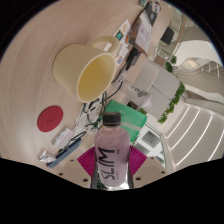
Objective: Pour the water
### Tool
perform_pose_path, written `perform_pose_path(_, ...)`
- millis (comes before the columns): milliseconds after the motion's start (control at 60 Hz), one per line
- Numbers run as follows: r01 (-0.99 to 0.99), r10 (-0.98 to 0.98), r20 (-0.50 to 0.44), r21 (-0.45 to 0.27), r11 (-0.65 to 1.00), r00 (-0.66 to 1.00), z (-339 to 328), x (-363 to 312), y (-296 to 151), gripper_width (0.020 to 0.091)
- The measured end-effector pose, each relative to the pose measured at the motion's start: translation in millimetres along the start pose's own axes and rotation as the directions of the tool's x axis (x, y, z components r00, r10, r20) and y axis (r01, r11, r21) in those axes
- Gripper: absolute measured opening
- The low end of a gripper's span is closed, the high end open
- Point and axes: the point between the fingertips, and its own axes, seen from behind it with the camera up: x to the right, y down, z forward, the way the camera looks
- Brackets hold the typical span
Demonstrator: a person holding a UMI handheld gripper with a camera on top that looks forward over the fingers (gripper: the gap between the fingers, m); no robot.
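Observation:
A clear plastic water bottle (110, 155) with a white cap and a label reading "SLIM" stands between my gripper's (111, 163) two fingers. Both magenta pads (85, 160) press against its sides, so the gripper is shut on it. Beyond the bottle and to the left, a pale yellow cup (86, 68) lies tilted in my view, its open mouth facing the bottle. The whole scene appears rotated, so the bottle seems tipped along with the gripper. No water is visible flowing.
A red round lid or coaster (51, 118) lies on the light tabletop (40, 70) left of the bottle. Boxes, a green item (128, 108) and clutter crowd the space beyond the bottle. A white ribbed surface (195, 130) runs on the right.

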Motion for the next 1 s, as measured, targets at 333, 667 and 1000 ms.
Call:
perform_pose_path(333, 0.118, -0.121, 0.058, 0.05, 0.992, 0.991, -3.7, 13.8, -4.8, 0.0412)
perform_pose_path(667, -0.971, 0.976, 0.132, 0.19, 0.148, 0.174, -9.3, 86.1, 31.6, 0.0446)
perform_pose_path(1000, -0.854, 0.748, 0.474, -0.016, -0.52, -0.464, 13.0, -43.0, -21.9, 0.05)
